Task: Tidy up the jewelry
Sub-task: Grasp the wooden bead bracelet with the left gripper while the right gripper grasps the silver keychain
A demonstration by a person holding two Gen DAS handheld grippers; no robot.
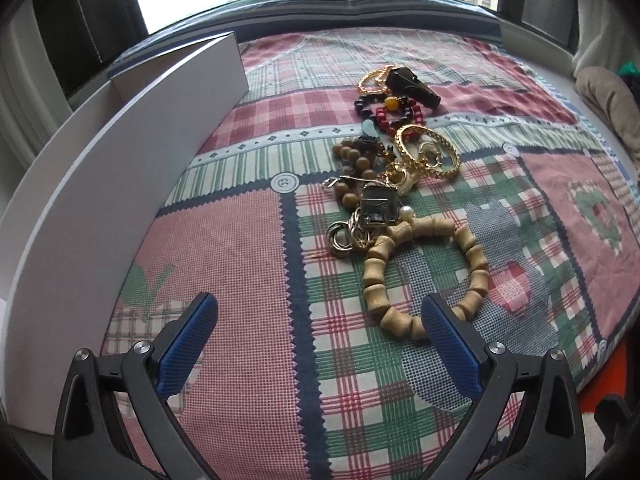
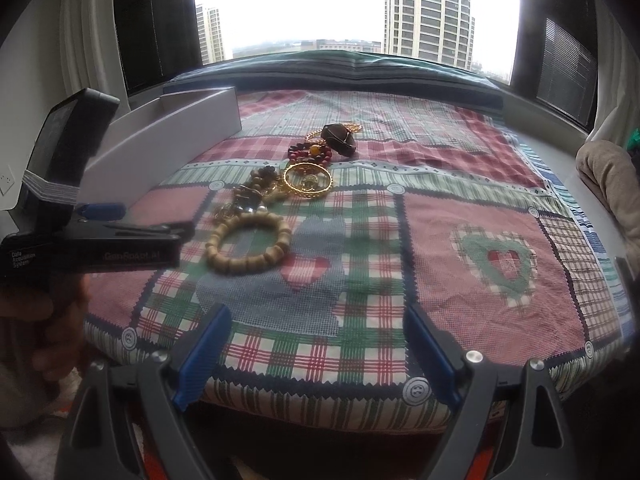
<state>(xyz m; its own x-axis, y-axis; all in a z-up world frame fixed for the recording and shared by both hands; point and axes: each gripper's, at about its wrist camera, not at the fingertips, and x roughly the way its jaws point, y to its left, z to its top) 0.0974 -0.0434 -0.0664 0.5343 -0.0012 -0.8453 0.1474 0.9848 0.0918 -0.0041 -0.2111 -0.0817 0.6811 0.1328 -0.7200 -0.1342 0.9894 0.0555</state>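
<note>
A pile of jewelry lies on a patchwork cloth [image 1: 240, 248]. Nearest me is a wooden bead bracelet [image 1: 476, 264], also in the right wrist view [image 2: 248, 258]. Behind it lie silver rings [image 1: 340, 238], a dark square pendant [image 1: 378, 204], a gold bangle [image 1: 444, 148], red and black beads [image 1: 394, 114] and a dark stone pendant [image 1: 414, 86]. My left gripper [image 1: 318, 318] is open and empty just before the wooden bracelet, its right finger touching the beads. My right gripper [image 2: 318, 336] is open and empty over the cloth's near edge. The left gripper body [image 2: 96, 248] shows in the right wrist view.
A long white open box [image 1: 132, 152] stands along the left side of the cloth, also in the right wrist view [image 2: 160, 144]. A beige cloth bundle [image 1: 612, 100] lies at the far right. A window with dark frames is behind.
</note>
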